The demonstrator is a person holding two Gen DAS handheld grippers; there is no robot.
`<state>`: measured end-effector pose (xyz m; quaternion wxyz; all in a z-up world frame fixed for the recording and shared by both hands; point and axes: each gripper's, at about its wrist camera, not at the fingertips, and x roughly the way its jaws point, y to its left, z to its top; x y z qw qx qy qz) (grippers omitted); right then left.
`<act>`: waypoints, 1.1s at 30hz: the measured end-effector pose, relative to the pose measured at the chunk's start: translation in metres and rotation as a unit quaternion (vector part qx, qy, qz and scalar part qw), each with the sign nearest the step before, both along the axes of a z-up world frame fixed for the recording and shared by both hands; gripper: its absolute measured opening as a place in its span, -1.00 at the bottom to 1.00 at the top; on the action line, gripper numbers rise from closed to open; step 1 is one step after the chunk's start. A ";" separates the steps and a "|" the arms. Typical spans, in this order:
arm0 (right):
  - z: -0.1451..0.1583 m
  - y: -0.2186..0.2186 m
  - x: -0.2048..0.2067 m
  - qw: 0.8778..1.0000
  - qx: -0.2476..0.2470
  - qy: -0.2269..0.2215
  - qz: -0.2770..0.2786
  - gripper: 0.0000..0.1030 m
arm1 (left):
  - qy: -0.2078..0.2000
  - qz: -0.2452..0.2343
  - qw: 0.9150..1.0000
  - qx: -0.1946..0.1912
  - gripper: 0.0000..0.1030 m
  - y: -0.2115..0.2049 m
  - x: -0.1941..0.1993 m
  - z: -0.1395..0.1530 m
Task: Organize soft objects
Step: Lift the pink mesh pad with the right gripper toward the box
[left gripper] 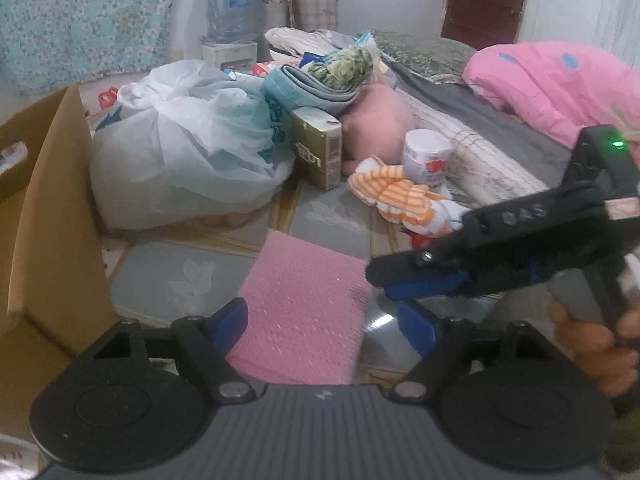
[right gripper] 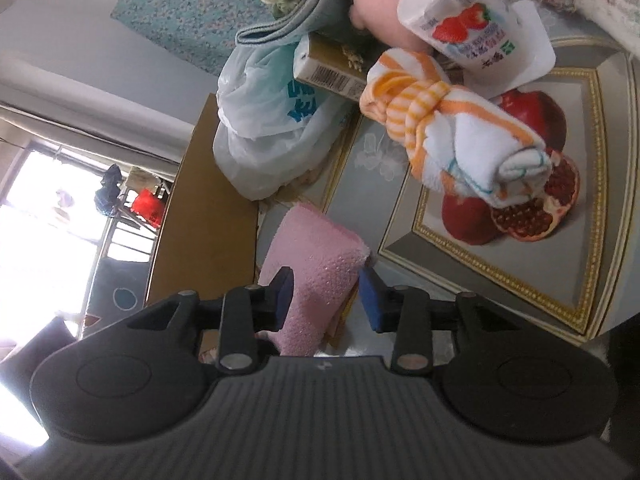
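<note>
A pink foam sheet (left gripper: 304,312) lies flat on the grey patterned floor mat (left gripper: 168,268). My left gripper (left gripper: 322,326) is open, its blue pads on either side of the sheet's near part. My right gripper (right gripper: 326,298) is tilted sideways; its jaws are apart around the sheet's right edge (right gripper: 320,276), and it also shows in the left wrist view (left gripper: 404,280). A knotted orange-striped white towel (left gripper: 404,200) lies beyond the sheet; it also shows in the right wrist view (right gripper: 452,136).
A cardboard box (left gripper: 44,216) stands at the left. A white plastic bag (left gripper: 180,152), a green carton (left gripper: 318,152), a pink plush (left gripper: 380,120), a strawberry-label tissue roll (left gripper: 428,156) and folded bedding (left gripper: 316,84) crowd the back. A pink quilt (left gripper: 556,80) lies at right.
</note>
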<state>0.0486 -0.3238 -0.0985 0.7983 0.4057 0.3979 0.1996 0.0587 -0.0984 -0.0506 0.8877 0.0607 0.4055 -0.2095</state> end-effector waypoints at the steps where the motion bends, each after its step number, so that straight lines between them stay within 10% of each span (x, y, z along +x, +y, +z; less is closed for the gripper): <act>1: -0.003 -0.001 0.002 1.000 0.001 0.001 0.001 -0.27 | -0.001 0.002 1.000 0.007 0.67 -0.002 0.003 -0.002; 33: -0.020 0.019 0.035 1.000 -0.008 -0.001 0.006 -0.18 | 0.059 0.003 0.998 0.032 0.74 -0.013 0.024 -0.027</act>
